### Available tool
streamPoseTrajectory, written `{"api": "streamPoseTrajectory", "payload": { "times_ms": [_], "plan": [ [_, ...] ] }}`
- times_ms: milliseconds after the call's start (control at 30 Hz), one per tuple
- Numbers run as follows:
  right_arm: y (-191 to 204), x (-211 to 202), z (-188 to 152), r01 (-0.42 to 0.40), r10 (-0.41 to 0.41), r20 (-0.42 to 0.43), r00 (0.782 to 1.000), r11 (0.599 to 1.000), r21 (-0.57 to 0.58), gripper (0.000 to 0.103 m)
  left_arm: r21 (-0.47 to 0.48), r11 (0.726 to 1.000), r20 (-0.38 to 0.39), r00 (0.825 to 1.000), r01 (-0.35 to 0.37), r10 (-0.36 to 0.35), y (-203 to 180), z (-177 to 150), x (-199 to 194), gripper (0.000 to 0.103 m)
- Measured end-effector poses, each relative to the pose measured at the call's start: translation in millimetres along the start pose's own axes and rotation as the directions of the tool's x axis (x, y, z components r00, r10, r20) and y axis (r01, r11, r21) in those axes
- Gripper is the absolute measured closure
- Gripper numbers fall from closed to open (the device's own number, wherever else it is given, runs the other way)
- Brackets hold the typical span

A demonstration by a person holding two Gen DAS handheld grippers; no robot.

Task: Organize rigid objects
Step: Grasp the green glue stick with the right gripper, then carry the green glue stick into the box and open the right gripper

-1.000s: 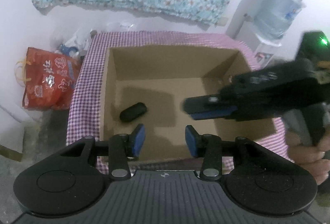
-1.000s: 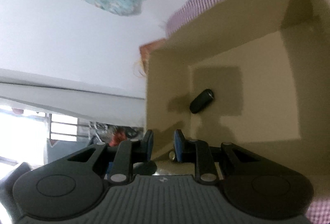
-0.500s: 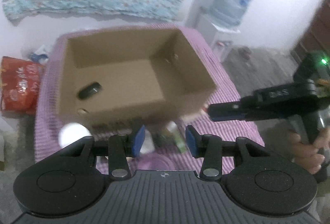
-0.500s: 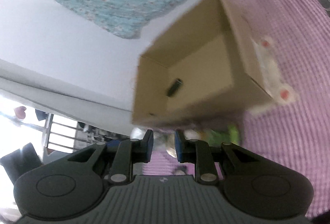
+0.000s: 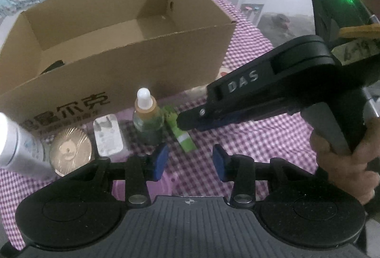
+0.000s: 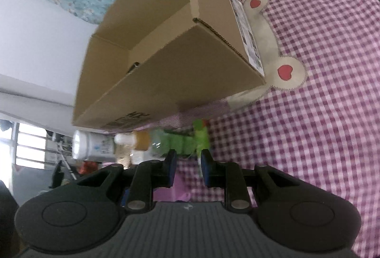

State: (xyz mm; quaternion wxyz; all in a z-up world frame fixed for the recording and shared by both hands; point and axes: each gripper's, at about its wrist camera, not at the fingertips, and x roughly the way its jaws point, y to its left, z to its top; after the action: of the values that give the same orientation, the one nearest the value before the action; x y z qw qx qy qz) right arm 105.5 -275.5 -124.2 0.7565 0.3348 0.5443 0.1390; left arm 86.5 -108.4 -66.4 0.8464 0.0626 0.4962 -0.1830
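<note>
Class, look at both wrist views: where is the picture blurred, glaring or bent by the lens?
Left wrist view: the white bottle at the left edge is blown out and smeared; the box edges bow from the fisheye. Right wrist view: the items below the box, such as the green tube, are blurred, the window at left overexposed.

A bottle (image 5: 147, 121), charger (image 5: 108, 138) and disc (image 5: 70, 153) sit before the box (image 5: 133, 63)
</note>
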Motion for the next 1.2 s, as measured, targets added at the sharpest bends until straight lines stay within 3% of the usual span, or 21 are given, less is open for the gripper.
{"api": "streamPoseTrajectory", "payload": {
  "times_ms": [300,467,800,967,1200],
  "plan": [
    [5,23,5,0.049,-0.051,-0.048,0.998,0.997,-0.055,0.08,-0.009,0.999,-0.052,0.998,-0.037,0.036,3,5,26,0.075],
    [2,24,1,0.05,-0.052,-0.052,0.997,0.997,-0.054,0.088,-0.011,0.999,-0.076,0.997,-0.034,0.033,2,4,31,0.075],
    [-21,8,-18,0.01,-0.006,-0.058,0.998,0.997,0.077,0.088,0.033,0.999,-0.165,0.986,-0.003,0.008,-6,-3,39,0.074],
    [-35,6,-26,-0.044,0.054,-0.057,0.997,0.986,0.16,0.088,0.062,0.998,-0.165,0.986,-0.006,0.016,-12,-6,37,0.076],
    [-39,-2,-33,-0.069,0.077,-0.038,0.996,0.981,0.181,0.088,0.073,0.997,-0.164,0.986,-0.016,0.027,-23,-6,28,0.078]
  ]
}}
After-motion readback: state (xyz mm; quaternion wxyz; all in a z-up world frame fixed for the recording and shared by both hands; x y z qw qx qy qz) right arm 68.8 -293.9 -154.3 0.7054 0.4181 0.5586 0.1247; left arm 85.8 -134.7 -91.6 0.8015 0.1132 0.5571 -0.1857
